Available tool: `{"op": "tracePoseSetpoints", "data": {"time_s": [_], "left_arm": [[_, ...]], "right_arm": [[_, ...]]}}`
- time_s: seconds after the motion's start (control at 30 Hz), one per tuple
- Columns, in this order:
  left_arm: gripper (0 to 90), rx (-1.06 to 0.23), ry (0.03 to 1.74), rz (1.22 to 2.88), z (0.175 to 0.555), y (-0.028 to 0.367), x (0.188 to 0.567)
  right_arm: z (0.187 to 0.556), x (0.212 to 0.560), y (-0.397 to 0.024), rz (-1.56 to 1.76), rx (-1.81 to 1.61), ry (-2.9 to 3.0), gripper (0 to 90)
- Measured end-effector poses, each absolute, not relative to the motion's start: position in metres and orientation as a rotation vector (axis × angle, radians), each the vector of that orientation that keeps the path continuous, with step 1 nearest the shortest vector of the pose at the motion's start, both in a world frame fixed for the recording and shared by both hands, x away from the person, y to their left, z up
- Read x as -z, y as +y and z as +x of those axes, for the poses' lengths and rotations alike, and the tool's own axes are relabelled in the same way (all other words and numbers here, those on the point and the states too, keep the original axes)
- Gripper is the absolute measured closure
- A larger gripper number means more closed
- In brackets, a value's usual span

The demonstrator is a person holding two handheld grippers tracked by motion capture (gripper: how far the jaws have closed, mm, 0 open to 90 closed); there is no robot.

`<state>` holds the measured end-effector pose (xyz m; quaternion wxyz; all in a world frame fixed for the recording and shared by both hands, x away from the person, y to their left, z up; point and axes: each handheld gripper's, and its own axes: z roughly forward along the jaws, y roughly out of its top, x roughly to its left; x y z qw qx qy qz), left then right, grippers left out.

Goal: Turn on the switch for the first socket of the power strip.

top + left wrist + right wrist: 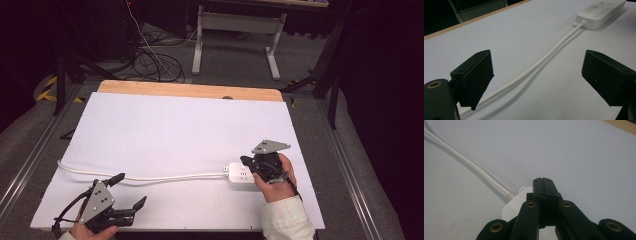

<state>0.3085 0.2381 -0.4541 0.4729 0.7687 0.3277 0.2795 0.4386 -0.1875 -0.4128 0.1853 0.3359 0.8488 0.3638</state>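
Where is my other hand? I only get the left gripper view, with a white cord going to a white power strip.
Observer: Your right hand is on the power strip, at the near right part of the table.
Child: Are those tongs open like mine?
Observer: No. In the right gripper view the right tongs are pressed together, tips over the end of the strip where the cord goes in.
Child: Where does the cord go behind me?
Observer: From above it runs left across the table and curves off near the left edge, passing by your open left tongs.
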Motion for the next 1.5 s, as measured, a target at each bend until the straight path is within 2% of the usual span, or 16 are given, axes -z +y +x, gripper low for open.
{"op": "tracePoseSetpoints", "data": {"time_s": [0.33, 0.73, 0.8, 1.13, 1.27, 1.5], "left_arm": [[10.8, -0.686, 0.803, 1.885, 0.309, 0.238, 0.454], [10.7, -0.687, 0.812, 1.877, 0.306, 0.24, 0.454], [10.6, -0.688, 0.809, 1.878, 0.306, 0.24, 0.454], [10.6, -0.685, 0.811, 1.875, 0.307, 0.239, 0.454], [10.6, -0.686, 0.807, 1.876, 0.307, 0.24, 0.454], [10.8, -0.676, 0.805, 1.876, 0.307, 0.239, 0.453]], "right_arm": [[0.425, 0.391, -0.185, 0.875, -1.094, 2.345, 90.0], [0.42, 0.384, -0.186, 0.831, -1.154, 2.313, 89.7], [0.419, 0.381, -0.186, 0.82, -1.175, 2.299, 78.6], [0.404, 0.372, -0.197, 0.73, -1.314, 2.272, 52.7], [0.398, 0.376, -0.202, 0.682, -1.389, 2.253, 43.6], [0.389, 0.379, -0.206, 0.673, -1.46, 2.26, 36.7]]}}
